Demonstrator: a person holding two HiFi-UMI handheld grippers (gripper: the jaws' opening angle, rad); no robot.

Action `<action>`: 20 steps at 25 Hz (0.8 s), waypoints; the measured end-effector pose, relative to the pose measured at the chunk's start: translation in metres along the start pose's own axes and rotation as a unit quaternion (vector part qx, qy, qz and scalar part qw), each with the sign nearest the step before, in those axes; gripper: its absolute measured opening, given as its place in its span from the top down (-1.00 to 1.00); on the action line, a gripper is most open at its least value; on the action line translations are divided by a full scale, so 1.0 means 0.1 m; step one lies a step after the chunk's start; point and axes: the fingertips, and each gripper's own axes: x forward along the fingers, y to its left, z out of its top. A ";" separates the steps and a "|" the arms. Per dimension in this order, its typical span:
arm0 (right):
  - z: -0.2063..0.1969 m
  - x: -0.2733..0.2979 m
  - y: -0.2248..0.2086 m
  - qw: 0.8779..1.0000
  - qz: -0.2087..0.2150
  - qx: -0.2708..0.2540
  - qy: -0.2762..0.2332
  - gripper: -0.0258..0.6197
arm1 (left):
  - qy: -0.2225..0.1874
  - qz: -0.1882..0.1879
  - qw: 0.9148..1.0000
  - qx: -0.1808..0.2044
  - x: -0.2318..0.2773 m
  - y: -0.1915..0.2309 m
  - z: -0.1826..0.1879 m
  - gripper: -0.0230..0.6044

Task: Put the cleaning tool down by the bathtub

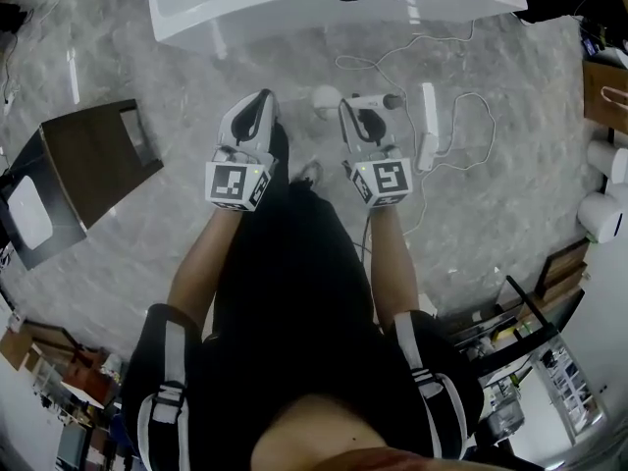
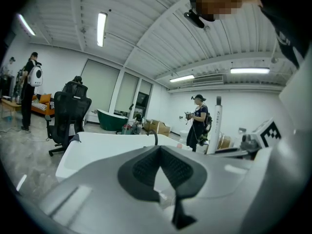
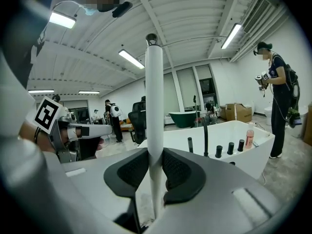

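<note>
A dark wooden box [image 1: 98,155] stands on the grey marble floor [image 1: 196,67].

No legible text; square coded markers [image 1: 232,183] on left hand-held gripper [image 1: 260,101], right hand-held gripper [image 1: 349,108].

We stand on a glossy grey marble floor [image 1: 196,77], with a dark brown cabinet [image 1: 98,160] to our left. Above us we see a white ribbed ceiling [image 2: 146,23] with strip lights [image 2: 101,28]. Along the white wall [image 2: 56,65] we find tall windows [image 2: 100,87], a black office chair [image 2: 70,113], a green tub [image 2: 111,119] and cardboard boxes [image 2: 158,127].
</note>
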 end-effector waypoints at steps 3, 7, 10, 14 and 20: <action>-0.19 0.28 -0.06 1.000 0.005 0.003 0.012 0.64 | 0.004 0.008 1.000 -0.001 0.17 0.20 -0.15 0.90; -0.49 0.63 -0.07 0.999 0.014 0.002 0.035 0.64 | 0.012 0.017 1.000 -0.011 0.32 0.45 -0.39 0.90; -0.69 0.90 -0.06 0.999 0.022 -0.001 0.049 0.64 | 0.018 0.021 0.999 -0.020 0.41 0.62 -0.57 0.90; -1.01 1.25 -0.06 0.997 0.036 -0.001 0.065 0.64 | 0.027 0.024 0.999 -0.028 0.53 0.85 -0.86 0.90; -1.48 1.72 -0.13 0.995 0.046 0.009 0.087 0.64 | 0.036 0.030 0.998 -0.035 0.76 1.20 -1.24 0.90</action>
